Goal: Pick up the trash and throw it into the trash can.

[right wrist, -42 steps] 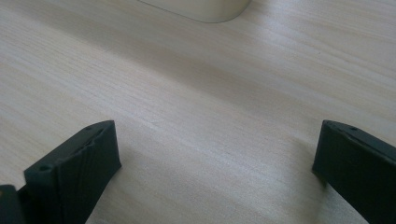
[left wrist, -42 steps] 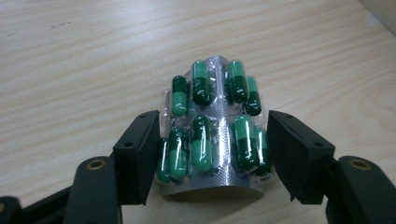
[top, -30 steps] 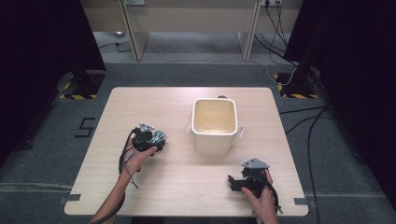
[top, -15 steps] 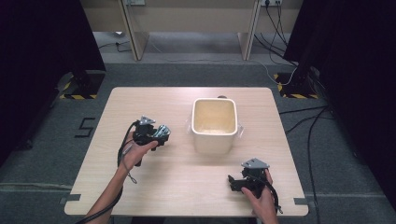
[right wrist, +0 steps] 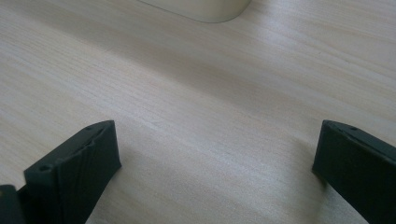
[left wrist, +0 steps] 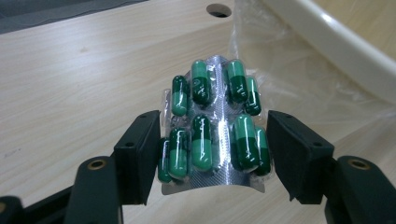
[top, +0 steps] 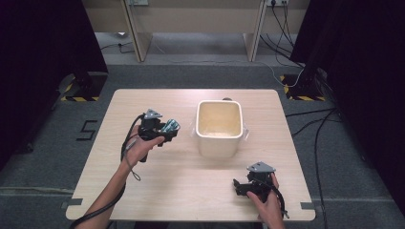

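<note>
A blister pack of green capsules [left wrist: 212,135] is bowed between the jaws of my left gripper [left wrist: 212,154], which is shut on it. In the high view that left gripper [top: 167,129] hovers above the table just left of a cream square bin [top: 218,128], with the pack [top: 170,127] at its tip. A clear plastic liner [left wrist: 299,70] drapes over the bin's rim [left wrist: 336,42]. My right gripper [top: 239,186] rests low at the table's front right, open, with bare wood between its jaws [right wrist: 215,158].
The light wooden table [top: 191,191] has a cable hole [left wrist: 219,9] near the bin's far side. Dark curtains flank the table, and cables run over the grey floor at the right [top: 315,119]. A wooden desk frame [top: 191,19] stands beyond the table.
My left gripper has risen and moved right toward the bin with the blister pack in it. The right gripper has stayed in place.
</note>
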### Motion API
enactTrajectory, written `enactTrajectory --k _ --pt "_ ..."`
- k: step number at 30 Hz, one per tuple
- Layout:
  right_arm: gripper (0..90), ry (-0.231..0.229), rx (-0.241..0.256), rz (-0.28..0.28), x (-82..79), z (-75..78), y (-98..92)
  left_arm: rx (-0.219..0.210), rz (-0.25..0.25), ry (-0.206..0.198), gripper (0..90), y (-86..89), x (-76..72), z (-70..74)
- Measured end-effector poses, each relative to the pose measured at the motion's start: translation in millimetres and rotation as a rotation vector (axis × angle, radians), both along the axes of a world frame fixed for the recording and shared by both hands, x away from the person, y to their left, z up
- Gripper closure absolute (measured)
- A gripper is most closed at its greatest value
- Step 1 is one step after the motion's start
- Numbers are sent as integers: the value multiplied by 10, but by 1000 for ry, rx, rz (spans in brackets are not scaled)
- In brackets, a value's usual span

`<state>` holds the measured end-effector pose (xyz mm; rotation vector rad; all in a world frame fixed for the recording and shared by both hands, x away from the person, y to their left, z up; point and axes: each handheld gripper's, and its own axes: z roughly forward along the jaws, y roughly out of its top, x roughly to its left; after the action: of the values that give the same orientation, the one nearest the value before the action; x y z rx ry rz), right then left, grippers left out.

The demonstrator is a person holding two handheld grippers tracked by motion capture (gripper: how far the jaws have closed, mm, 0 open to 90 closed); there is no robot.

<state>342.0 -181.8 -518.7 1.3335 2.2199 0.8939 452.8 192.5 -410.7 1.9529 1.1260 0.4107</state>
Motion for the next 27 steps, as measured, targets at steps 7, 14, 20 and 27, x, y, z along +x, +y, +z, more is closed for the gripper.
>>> enactTrajectory --k 7,14,20,27 --pt "5 -2 1 0 0 -1 0 -20 -32 -22 366 -76 33 198" --pt "5 -3 0 1 1 -2 -1 -24 -67 -46 366 -225 55 393" --pt "5 -3 1 1 1 -2 0 -26 -101 -50 366 -388 92 490" --pt "5 -3 0 1 1 -1 -1 -28 -130 -56 366 -606 142 573"
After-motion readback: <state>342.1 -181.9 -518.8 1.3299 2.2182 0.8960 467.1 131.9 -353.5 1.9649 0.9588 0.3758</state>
